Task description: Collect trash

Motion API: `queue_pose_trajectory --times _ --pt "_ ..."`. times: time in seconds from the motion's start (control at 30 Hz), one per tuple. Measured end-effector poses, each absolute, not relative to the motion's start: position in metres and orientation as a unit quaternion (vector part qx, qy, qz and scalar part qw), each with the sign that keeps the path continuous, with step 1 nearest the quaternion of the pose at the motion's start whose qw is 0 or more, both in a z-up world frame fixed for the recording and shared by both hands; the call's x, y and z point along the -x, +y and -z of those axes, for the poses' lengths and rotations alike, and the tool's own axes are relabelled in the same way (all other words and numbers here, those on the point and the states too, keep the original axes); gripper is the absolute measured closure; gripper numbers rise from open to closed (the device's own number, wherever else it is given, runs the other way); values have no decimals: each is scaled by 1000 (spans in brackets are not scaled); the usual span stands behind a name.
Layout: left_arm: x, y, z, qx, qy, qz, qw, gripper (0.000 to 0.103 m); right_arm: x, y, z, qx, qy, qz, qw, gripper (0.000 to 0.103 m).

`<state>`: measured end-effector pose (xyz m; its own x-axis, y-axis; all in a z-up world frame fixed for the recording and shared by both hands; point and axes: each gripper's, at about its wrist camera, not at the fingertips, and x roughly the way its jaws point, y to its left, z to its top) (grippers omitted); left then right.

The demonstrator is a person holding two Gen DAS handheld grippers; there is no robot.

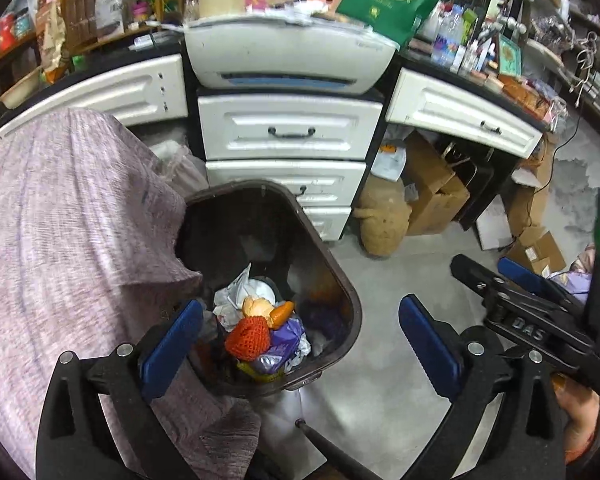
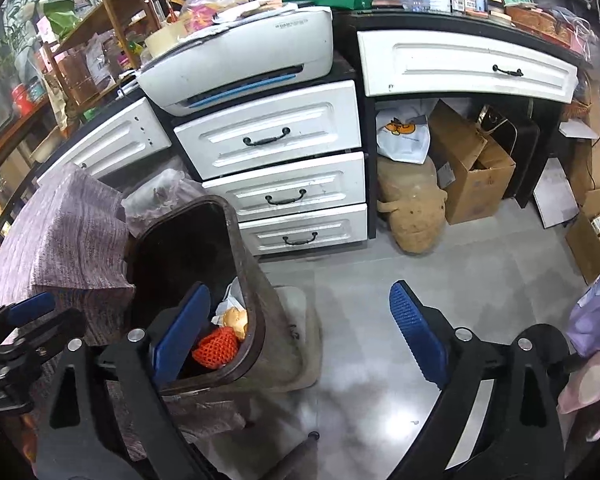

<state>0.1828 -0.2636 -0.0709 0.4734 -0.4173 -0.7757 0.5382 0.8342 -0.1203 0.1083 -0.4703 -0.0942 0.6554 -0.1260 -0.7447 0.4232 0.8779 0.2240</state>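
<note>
Closest in, the left gripper (image 1: pixel 300 340) has its blue pads spread wide with nothing between them — it hangs over the open mouth of the dark brown plastic trash bin (image 1: pixel 342 280), tilted down into it. At about seven o'clock of the left wrist view, the near blue pad overlaps the bin's rim. The right gripper (image 2: pixel 300 340) is just as wide and just as empty, its left pad over the bin's near edge, its right pad over bare grey floor tile (image 2: pixel 380 300).

Inside the bin sits the collected trash: an orange crocheted piece (image 1: pixel 247 338) on top, a pale bun-like lump (image 1: pixel 256 306) touching it, crumpled white paper (image 1: pixel 236 292) behind, purple foil wrapping (image 1: pixel 286 340) at about four o'clock of the heap. So my read is a drop just made — this is the release step, both hands free.

A mauve knitted cloth (image 1: pixel 68 240) drapes beside the bin at nine o'clock, its edge against the rim.

Farther off, at twelve o'clock, white drawers (image 2: pixel 268 136) with black handles, a white printer (image 2: pixel 240 60) above them, cardboard boxes (image 2: pixel 472 164) and a tan plush toy (image 2: pixel 412 208) under the bench (image 2: pixel 440 20).

Next move, I'd judge: lift clear of the rim and turn to look for the next scrap — none shows plainly on the floor here.
</note>
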Motion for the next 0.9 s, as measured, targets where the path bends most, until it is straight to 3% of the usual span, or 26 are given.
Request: queue_pose_trajectory --times 0.43,0.9 --pt "-133 -190 25 -55 341 250 905 6 -86 -417 39 -152 331 141 921 6" --pt "-71 -90 -8 -34 266 172 948 6 -25 -312 -21 -124 215 143 958 6"
